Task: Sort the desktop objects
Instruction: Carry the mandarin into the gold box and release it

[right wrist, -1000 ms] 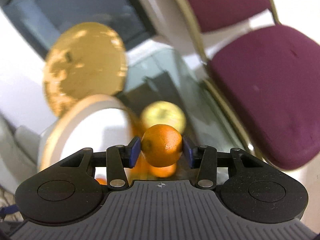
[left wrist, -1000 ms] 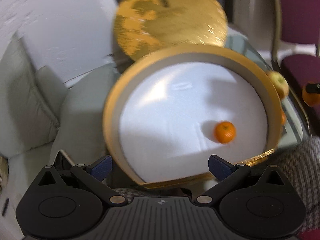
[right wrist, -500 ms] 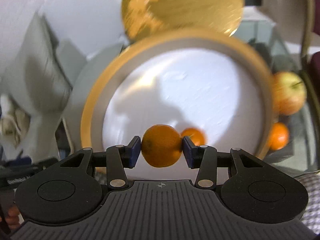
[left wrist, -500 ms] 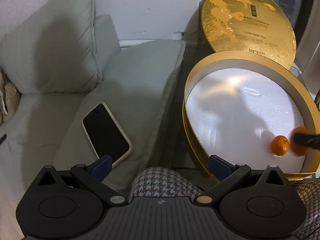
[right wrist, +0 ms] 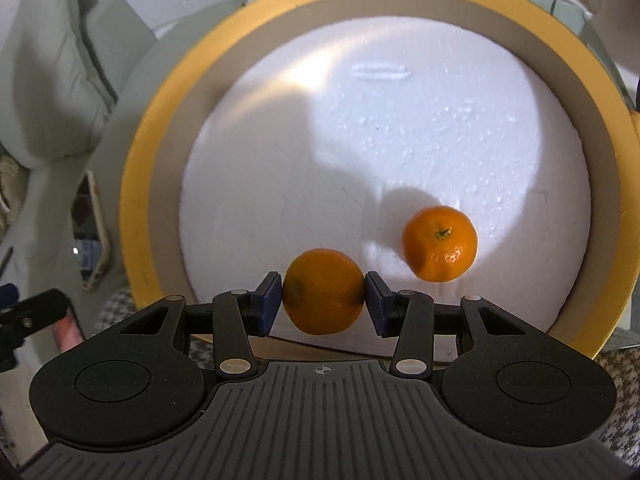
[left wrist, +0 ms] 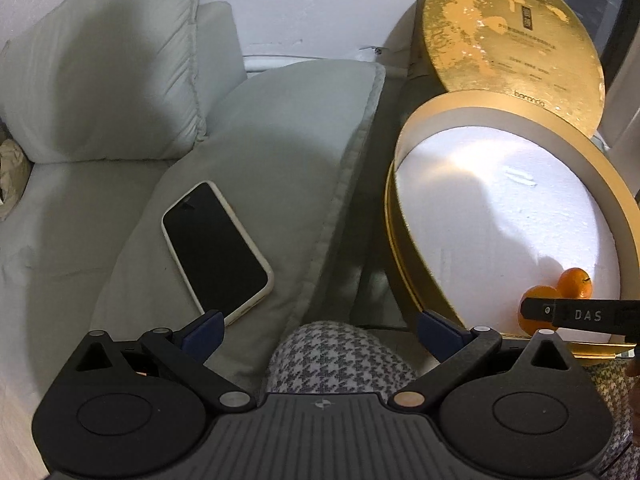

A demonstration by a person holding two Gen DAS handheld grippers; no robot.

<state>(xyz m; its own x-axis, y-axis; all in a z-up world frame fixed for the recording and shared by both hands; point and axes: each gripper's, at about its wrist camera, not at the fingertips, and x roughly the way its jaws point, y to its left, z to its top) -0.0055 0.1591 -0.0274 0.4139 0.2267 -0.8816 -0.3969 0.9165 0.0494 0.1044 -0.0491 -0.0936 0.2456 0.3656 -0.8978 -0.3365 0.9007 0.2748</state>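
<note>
The right gripper point(right wrist: 324, 294) is clamped on a mandarin point(right wrist: 323, 291): both blue pads point(right wrist: 269, 303) press against its sides, and the jaws stand at about the fruit's width. The held mandarin sits at the near edge of a round gold box point(right wrist: 136, 184), over its white foam floor point(right wrist: 360, 140). A second mandarin point(right wrist: 439, 249), stem facing up, lies on the foam just right of and beyond the held one, apart from it.

The left gripper point(left wrist: 320, 330) has its jaws spread wide and holds nothing; its blue fingertips point(left wrist: 204, 330) touch no object. Below the gap between them is a houndstooth-patterned fabric point(left wrist: 340, 356).

The left wrist view alone shows a smartphone point(left wrist: 216, 248), dark screen up in a pale case, lying on a grey cushion point(left wrist: 280, 152) well left of the box. It also shows the full gold-foil lid point(left wrist: 508, 36), a round disc standing tilted behind the box. There the right gripper appears side-on at the right edge, marked "DAS", with both mandarins near the box's right wall.

The right wrist view shows only the lid's lower edge and part of the phone at the left edge. The foam is matt and grainy, with a small slot-like dent toward its far side. The box wall is smooth, gold outside and beige inside.
</note>
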